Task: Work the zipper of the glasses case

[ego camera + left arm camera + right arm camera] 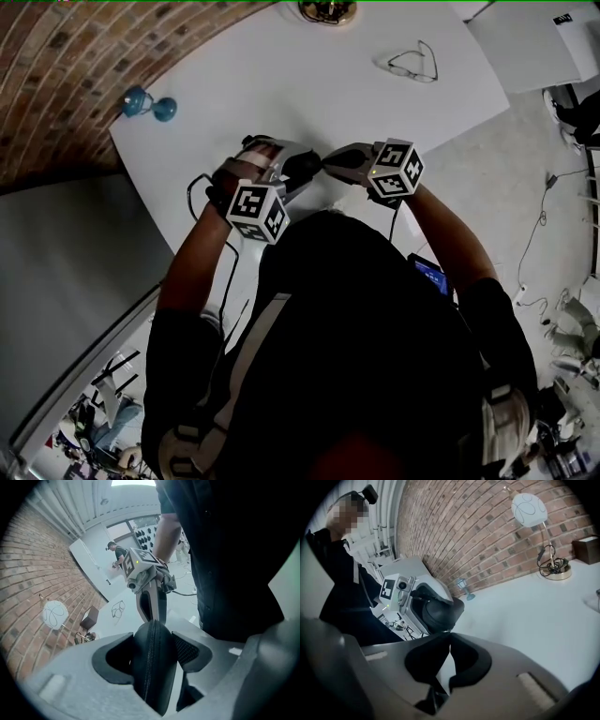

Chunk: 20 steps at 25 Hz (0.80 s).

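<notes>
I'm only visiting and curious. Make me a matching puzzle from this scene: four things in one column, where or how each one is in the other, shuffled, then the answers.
1 glasses case
2 eyeglasses
3 table lamp
4 right gripper

A jaws together
B standing by the brick wall
C clamped in the left gripper
D lying on the white table, away from both grippers

Pairs: 1-C, 2-D, 3-B, 4-A
</notes>
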Tool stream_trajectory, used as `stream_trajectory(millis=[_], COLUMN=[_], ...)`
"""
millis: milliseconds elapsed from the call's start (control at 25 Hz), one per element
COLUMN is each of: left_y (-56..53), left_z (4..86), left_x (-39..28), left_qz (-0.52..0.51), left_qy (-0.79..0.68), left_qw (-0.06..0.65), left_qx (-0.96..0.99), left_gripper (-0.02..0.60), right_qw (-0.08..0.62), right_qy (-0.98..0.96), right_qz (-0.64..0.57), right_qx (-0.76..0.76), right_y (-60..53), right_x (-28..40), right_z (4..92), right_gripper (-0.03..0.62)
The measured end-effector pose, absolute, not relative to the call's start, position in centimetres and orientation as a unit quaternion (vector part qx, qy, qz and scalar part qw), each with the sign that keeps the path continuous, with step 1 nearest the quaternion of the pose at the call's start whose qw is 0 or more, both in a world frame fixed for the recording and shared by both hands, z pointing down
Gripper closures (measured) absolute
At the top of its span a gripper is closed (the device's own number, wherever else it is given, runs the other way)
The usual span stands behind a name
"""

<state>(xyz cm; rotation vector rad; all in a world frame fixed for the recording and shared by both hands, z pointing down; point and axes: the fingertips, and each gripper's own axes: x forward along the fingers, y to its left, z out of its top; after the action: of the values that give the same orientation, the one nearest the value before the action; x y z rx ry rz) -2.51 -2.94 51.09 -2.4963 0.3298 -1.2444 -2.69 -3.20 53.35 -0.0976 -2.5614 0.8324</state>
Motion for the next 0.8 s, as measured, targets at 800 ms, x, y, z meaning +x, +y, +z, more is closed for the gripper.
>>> stream_trajectory(millis=[800], left_y=[-5.5], left_z=[59.6], left_x=[-6.2], left_qz=[-0.485], left_qy=[0.159], left_qw=[0.042], left_qx=[-0.859], left_gripper=[0.305], right_qw=[0.222], right_qy=[-0.935], right_qz=[0.266], right_qx=[0.079], right_y=[-4.9], right_x=[-0.6], right_z=[53.1], right_gripper=[0.477])
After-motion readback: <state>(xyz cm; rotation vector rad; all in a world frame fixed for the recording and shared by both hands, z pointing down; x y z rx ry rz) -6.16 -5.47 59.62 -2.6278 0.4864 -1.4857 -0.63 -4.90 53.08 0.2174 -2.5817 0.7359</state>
